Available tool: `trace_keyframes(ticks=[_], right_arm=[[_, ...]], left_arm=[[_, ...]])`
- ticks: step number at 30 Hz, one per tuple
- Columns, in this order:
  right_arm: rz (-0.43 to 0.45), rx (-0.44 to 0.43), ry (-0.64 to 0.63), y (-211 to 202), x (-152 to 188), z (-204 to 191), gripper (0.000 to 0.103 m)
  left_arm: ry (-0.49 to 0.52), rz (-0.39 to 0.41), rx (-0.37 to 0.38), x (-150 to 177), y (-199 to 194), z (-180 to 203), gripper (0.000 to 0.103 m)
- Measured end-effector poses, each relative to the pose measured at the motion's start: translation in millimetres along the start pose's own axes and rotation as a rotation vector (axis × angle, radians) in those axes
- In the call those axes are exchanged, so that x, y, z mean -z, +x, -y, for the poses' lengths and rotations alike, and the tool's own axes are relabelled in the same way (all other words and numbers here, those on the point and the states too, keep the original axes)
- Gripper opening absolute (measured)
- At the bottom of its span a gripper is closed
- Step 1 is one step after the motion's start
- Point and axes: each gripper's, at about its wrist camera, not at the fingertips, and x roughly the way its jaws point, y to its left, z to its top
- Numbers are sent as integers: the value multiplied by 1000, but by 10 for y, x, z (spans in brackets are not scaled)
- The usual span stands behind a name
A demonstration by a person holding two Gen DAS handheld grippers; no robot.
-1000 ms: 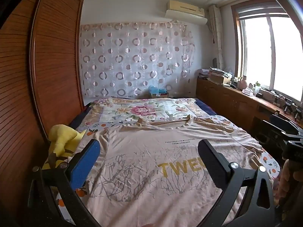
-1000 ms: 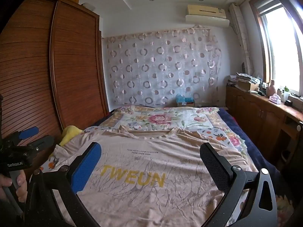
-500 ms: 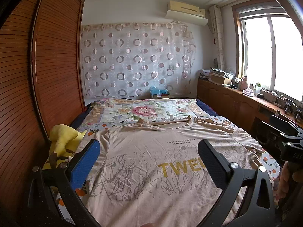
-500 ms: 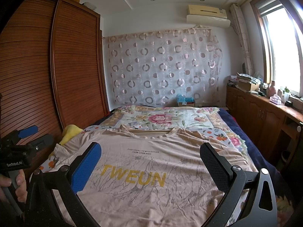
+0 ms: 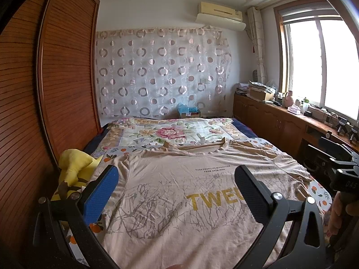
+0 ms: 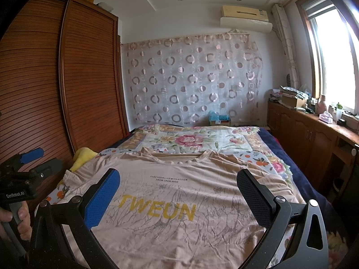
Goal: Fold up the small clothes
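Beige T-shirt [image 6: 179, 201] spread flat on the bed [image 6: 280, 157], unfolded, collar at 12 o'clock.

Barely any change over the last second: only a slight drift of both views, shirt lying as before, so folding not yet begun. Left tongs [image 5: 176, 192] spread wide, empty, poised over the shirt's lower half. Right tongs [image 6: 178, 198] equally wide, gripping nothing. Yellow plush toy [image 5: 74, 168] at 9 o'clock, just beside the sleeve. Likely next: a grab at hem or sleeve.
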Motion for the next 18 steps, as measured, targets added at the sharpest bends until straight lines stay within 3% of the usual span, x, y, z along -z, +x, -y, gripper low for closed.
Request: trace_keyframes(ticks=[18], right_arm=[[1, -1, -1, -8, 1, -6, 103]], left_arm=[[1, 10, 0, -144, -88, 21, 103]])
